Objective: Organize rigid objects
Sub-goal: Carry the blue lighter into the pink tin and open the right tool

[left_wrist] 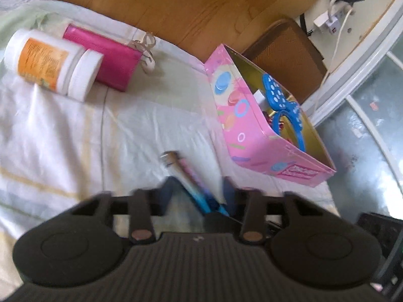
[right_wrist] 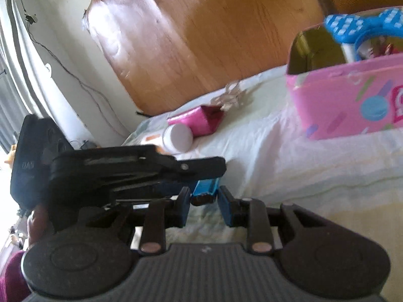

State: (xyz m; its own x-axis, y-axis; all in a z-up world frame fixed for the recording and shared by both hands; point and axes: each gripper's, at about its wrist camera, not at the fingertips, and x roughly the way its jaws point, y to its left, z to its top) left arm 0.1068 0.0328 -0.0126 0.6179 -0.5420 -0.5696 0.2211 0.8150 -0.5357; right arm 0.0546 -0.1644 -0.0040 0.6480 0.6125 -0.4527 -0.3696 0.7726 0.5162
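Note:
A pen [left_wrist: 176,166] with a silver tip, a pink middle and a blue end lies slantwise on the white bedsheet [left_wrist: 75,138]. It sits between the fingers of my left gripper [left_wrist: 199,186], whose pads stand apart from it. In the right wrist view my right gripper [right_wrist: 204,196] is shut on the blue end of the pen [right_wrist: 205,188], and the left gripper [right_wrist: 214,173] reaches in from the left just above it. An open pink box [left_wrist: 252,136] [right_wrist: 340,108] stands ahead, holding a blue dotted headband [left_wrist: 274,93] [right_wrist: 352,27].
A white bottle with an orange label [left_wrist: 47,60] [right_wrist: 177,138] and a magenta box [left_wrist: 108,58] [right_wrist: 196,120] lie at the far end of the bed, with a clear plastic piece [left_wrist: 146,50] beside them. A wooden headboard [left_wrist: 176,5] stands behind. The bed ends just past the pink box, above the floor [left_wrist: 365,125].

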